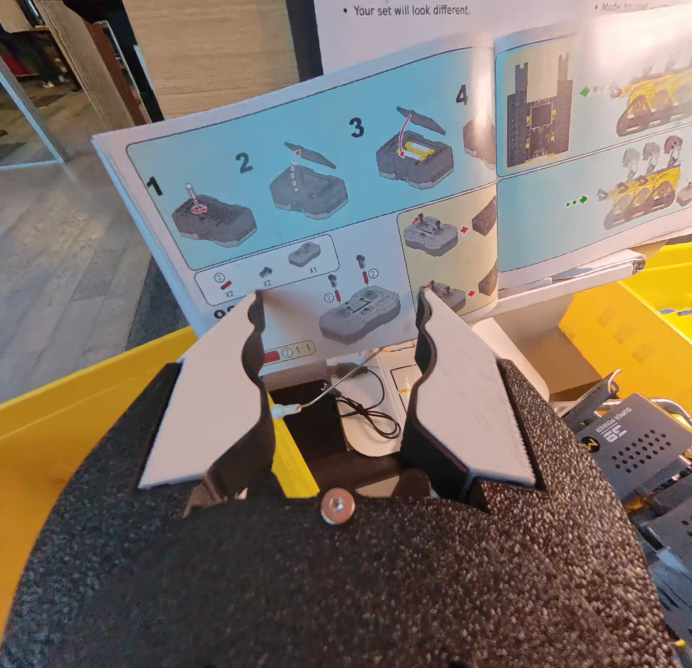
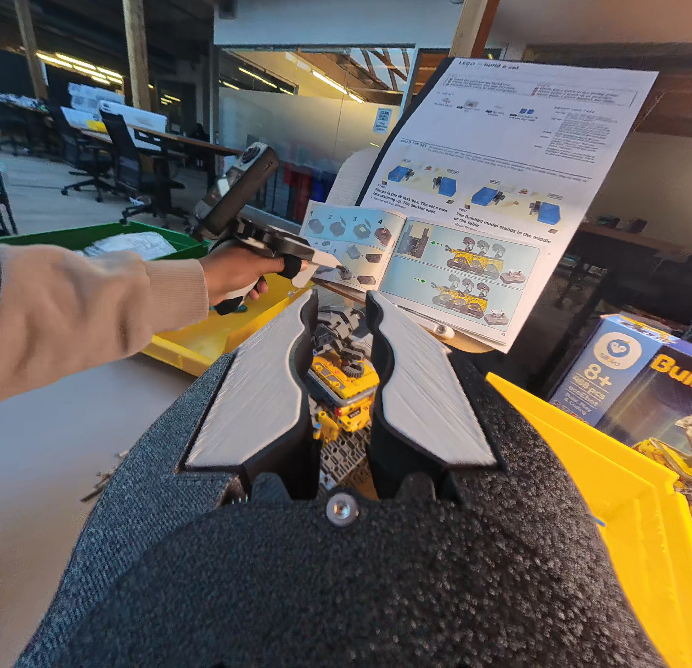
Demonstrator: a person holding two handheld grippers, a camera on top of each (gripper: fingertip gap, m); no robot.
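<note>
In the left wrist view the left gripper [image 1: 339, 294] has its jaws wide apart and holds nothing. Its tips sit just before the lower edge of an open booklet [image 1: 299, 208] propped upright. Below lie a thin black cable [image 1: 369, 406] and a yellow bin [image 1: 75, 406]; a dark battery pack [image 1: 629, 444] lies to the right.

In the right wrist view the right gripper [image 2: 340, 298] is parted, empty, above a yellow brick model [image 2: 344, 384]. Far left, a hand [image 2: 239, 272] holds the left gripper at the booklet's left page. A boxed set [image 2: 614, 373] stands right.
</note>
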